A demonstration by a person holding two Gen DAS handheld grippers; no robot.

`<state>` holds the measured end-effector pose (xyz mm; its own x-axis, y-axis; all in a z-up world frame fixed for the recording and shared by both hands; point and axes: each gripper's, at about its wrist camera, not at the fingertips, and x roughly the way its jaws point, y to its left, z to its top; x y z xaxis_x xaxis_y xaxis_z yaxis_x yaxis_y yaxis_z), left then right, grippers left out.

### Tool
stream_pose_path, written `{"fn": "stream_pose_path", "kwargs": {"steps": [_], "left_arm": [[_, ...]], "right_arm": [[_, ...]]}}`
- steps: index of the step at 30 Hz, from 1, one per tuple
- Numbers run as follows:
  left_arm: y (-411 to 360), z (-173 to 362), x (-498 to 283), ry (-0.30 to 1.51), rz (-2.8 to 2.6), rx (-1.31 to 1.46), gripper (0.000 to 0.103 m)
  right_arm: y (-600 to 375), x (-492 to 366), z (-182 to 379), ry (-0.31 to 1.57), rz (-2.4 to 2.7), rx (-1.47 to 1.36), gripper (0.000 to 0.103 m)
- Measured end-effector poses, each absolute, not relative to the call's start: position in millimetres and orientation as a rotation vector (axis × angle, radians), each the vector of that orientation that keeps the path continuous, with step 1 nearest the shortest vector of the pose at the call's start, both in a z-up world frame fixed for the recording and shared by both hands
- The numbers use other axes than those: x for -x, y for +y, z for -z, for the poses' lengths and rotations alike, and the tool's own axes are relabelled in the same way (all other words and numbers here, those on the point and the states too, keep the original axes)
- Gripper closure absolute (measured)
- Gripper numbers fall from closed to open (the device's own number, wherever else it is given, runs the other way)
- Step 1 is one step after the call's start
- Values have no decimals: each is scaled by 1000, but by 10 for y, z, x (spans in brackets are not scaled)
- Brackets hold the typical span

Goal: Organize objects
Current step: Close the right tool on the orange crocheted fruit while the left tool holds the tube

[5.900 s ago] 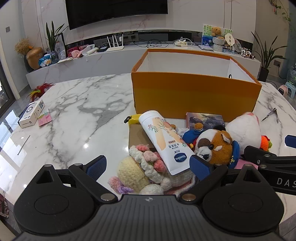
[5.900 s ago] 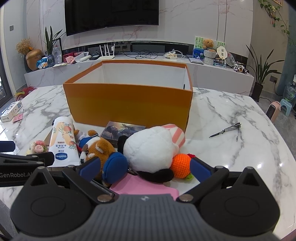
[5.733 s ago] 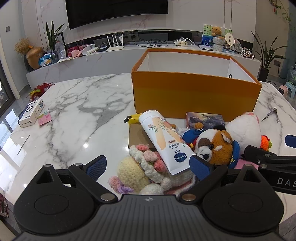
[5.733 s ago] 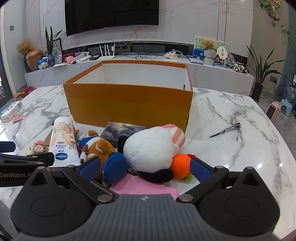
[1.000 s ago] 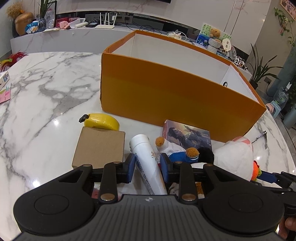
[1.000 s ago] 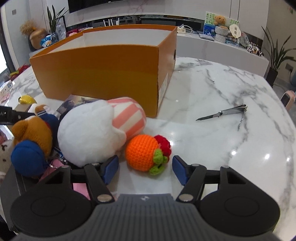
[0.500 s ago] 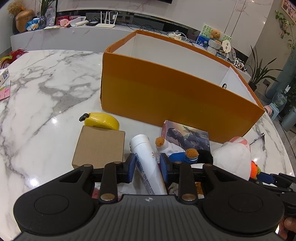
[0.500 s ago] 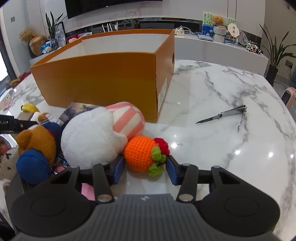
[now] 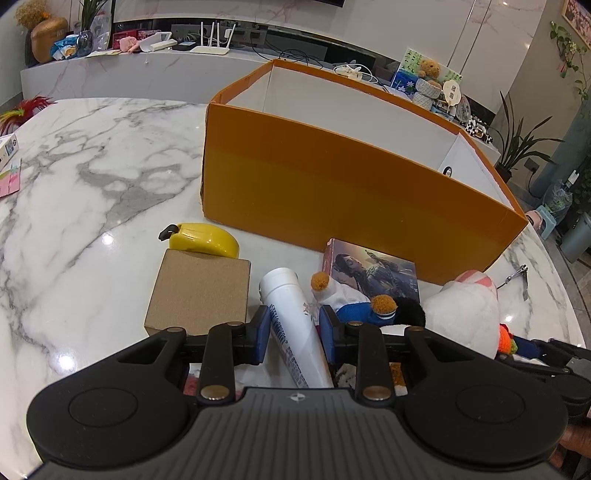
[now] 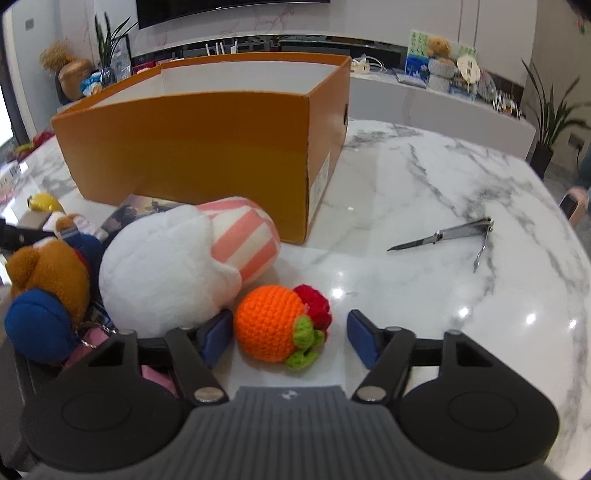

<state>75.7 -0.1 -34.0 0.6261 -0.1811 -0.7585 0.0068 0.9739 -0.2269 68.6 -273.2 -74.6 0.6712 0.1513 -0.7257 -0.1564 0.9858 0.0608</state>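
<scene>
Potted plant (image 10: 550, 122), router (image 9: 212, 48) and television (image 10: 229, 5) behind.

White marble bench (image 10: 424, 192) carrying an orange box (image 10: 207, 147), nail clippers (image 10: 450, 232), plush toys (image 10: 162, 269) and a cardboard box (image 9: 199, 291).

table (image 10: 424, 192): polished marble look, glossy, with bright glints
orange box (image 9: 332, 184): smooth matt card, white inside
small brown box (image 9: 199, 295): rough matt cardboard
white tube (image 9: 291, 328): smooth plastic, slight sheen
orange ball (image 10: 267, 323): crocheted yarn, knobbly
white plush (image 10: 162, 269): fluffy cloth
nail clipper (image 10: 454, 236): shiny metal
yellow case (image 9: 205, 240): glossy plastic
</scene>
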Motion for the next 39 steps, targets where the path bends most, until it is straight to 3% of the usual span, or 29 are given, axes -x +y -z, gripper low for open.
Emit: {"fn": "stream_pose_path", "kwargs": {"steps": [11,12,13,19,20,22,25,39], "left_arm": [[87,262,-731,869,126,296,76],[94,259,-727,868,130,307,80],[104,247,-720,861,129,315,100],[153,265,-779,907,119,309,102],[145,293,-783,926,128,311,100],[115,314,-771,949,139,303,71],[44,319,-739,974,164,283,48],[84,532,-862,1094,13,358,47]], "right_arm": [[-2826,-579,509,770,-158,-55,48],[-2830,-566,489,765,-159,-60,48],[-2832,-554,474,762,-162,-62,48],[-2811,-540,461,763,-169,-62,48],[-2815,-539,458,763,-171,-64,48],[-2819,-533,450,761,-170,-67,48],[-2821,-534,441,758,-165,-67,48],[-2804,-523,430,757,-172,-59,46]]}}
